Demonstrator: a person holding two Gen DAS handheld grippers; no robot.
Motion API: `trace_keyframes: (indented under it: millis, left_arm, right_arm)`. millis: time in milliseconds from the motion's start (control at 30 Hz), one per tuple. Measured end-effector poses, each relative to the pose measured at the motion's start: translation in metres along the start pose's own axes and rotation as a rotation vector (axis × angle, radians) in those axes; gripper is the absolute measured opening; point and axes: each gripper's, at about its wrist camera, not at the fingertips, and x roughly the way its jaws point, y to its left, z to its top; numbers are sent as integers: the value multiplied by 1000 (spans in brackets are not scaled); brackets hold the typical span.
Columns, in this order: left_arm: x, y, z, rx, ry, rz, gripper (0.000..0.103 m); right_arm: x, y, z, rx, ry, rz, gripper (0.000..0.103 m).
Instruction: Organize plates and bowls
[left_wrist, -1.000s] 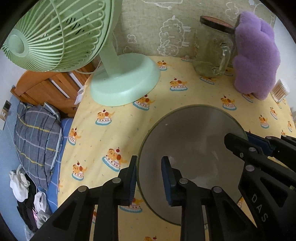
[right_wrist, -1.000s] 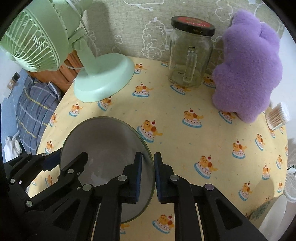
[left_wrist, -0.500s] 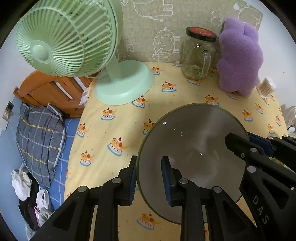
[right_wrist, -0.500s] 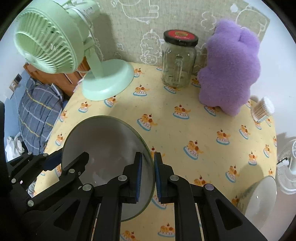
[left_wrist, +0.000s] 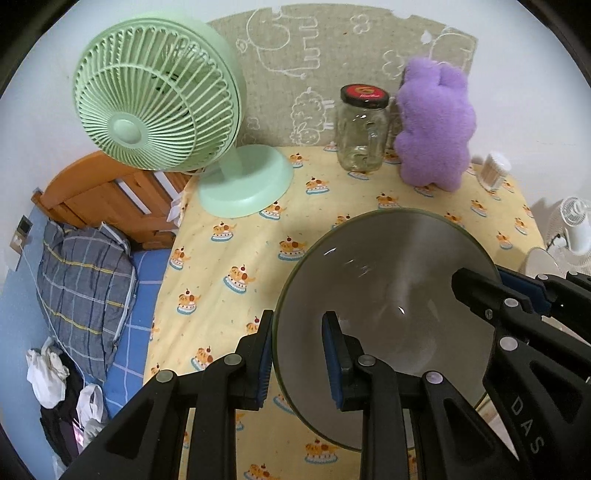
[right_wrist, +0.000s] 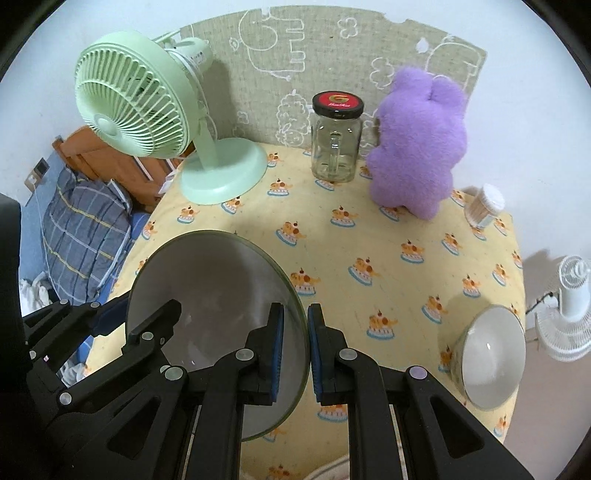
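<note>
I have both grippers on one grey bowl (left_wrist: 384, 295), held up off the yellow tablecloth (right_wrist: 388, 243) with its hollow facing the cameras. My left gripper (left_wrist: 297, 354) straddles the bowl's left rim, one blue pad outside and one inside; the inner pad looks a little off the wall, so the clamp seems loose, though it does hold the rim. My right gripper (right_wrist: 295, 350) pinches the opposite rim, its two blue pads pressed close on either side of the thin edge. In the right wrist view the bowl (right_wrist: 218, 317) sits at lower left, tilted, with the left gripper (right_wrist: 122, 319) reaching in from that side.

A second, white bowl (right_wrist: 491, 358) rests on the cloth at the table's right edge, well apart from the one I hold.

Along the back of the table stand a green desk fan (left_wrist: 162, 107), a glass jar with a handle and black lid (left_wrist: 364, 129), and a purple plush toy (left_wrist: 436, 125) just beside the jar. A small tub of cotton swabs (right_wrist: 485, 206) lies near the plush. Beyond the right edge stands a white fan (right_wrist: 569, 306); off the left edge I see a plaid pillow (left_wrist: 85, 273) on a bed.
</note>
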Motion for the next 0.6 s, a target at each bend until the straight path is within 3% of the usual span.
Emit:
trace_keyframes:
  millis: [600]
  left_arm:
    - [-51,8,-69,127,-22,-123,23]
  right_arm:
    - [-69,29,-81,117,-32,-107,16]
